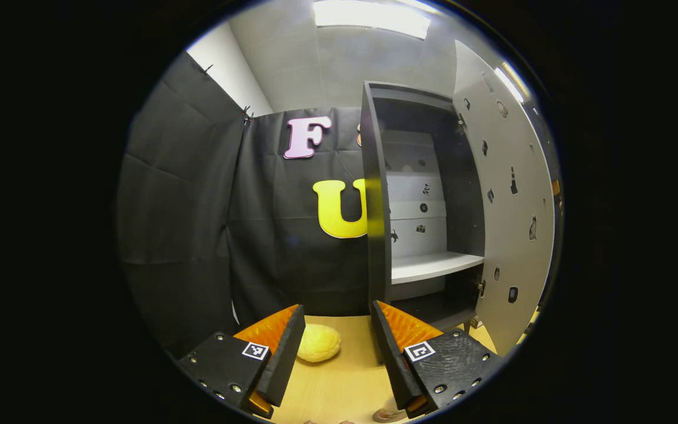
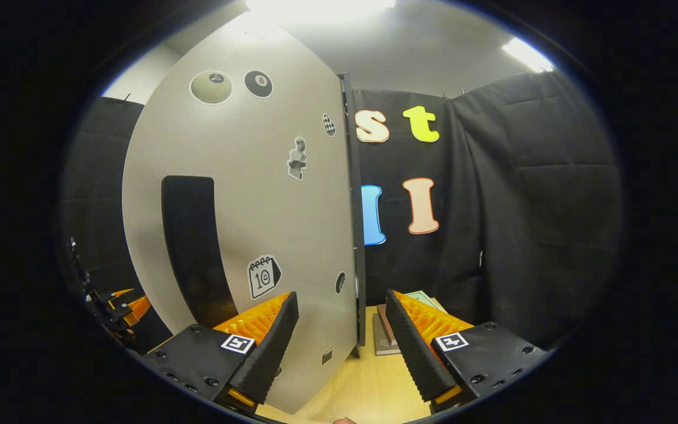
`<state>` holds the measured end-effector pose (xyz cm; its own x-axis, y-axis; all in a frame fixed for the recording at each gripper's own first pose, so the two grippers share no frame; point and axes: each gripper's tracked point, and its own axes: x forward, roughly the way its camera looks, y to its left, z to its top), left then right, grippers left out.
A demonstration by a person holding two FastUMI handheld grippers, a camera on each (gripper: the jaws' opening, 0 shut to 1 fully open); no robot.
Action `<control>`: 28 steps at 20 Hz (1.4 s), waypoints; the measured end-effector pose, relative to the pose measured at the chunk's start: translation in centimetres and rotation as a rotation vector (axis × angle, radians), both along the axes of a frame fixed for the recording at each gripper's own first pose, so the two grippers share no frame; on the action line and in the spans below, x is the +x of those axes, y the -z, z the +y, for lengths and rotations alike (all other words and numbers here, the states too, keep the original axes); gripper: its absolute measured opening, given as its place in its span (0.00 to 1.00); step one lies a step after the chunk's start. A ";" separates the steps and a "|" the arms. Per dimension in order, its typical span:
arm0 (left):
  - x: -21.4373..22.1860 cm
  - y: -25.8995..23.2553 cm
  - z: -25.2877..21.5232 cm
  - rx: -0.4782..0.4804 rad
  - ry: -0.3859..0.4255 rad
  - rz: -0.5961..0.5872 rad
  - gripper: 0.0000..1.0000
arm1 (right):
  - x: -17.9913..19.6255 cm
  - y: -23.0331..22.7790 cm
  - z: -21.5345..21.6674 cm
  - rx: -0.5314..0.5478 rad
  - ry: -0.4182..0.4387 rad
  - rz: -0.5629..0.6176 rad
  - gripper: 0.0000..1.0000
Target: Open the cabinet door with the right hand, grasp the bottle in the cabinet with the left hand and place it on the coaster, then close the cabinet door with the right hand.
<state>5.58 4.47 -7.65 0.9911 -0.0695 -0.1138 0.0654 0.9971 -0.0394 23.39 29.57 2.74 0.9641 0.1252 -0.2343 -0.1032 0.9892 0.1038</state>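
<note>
Now the cabinet (image 1: 415,200) stands open on the desk (image 1: 339,383), its pale door (image 1: 509,206) swung out to the right. Inside, a white shelf (image 1: 433,266) sits low in the dark interior, and I cannot tell where the bottle is. The left tool (image 1: 337,347) hangs wide over the near desk, holding nothing, with a yellow round coaster (image 1: 318,343) lying between its fingers, farther off. In the right gripper view, the right tool (image 2: 342,341) is also spread wide, straddling the door's free edge (image 2: 348,235) without pressing it. A dark handle (image 2: 195,247) runs down the door's face, left of that edge. Books (image 2: 385,333) lie on the desk beyond.
</note>
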 end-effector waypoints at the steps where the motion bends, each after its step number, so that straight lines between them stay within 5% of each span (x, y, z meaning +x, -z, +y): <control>1: 0.1 0.2 0.5 -0.005 -0.001 0.001 0.66 | 0.2 -0.1 0.6 -0.004 -0.005 -0.001 0.96; 16: -0.4 1.1 6.9 -0.013 -0.055 0.019 0.63 | 5.3 -1.2 11.0 0.074 -0.131 -0.061 0.97; 18: -0.6 1.1 7.3 -0.015 -0.067 0.027 0.66 | 5.5 -1.0 11.3 0.054 -0.142 -0.060 0.91; 19: -1.0 1.3 7.4 -0.015 -0.073 0.031 0.66 | 5.3 -0.7 11.5 0.047 -0.150 -0.057 0.97; 28: -0.9 -1.3 1.3 0.021 -0.078 0.022 0.66 | 4.3 -0.6 7.3 0.000 -0.179 -0.070 0.98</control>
<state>4.67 5.73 -6.35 0.9907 0.0106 -0.1360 -0.0134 0.9997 -0.0194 27.68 36.84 3.30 0.9402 0.2963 -0.1678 -0.2847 0.9544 0.0903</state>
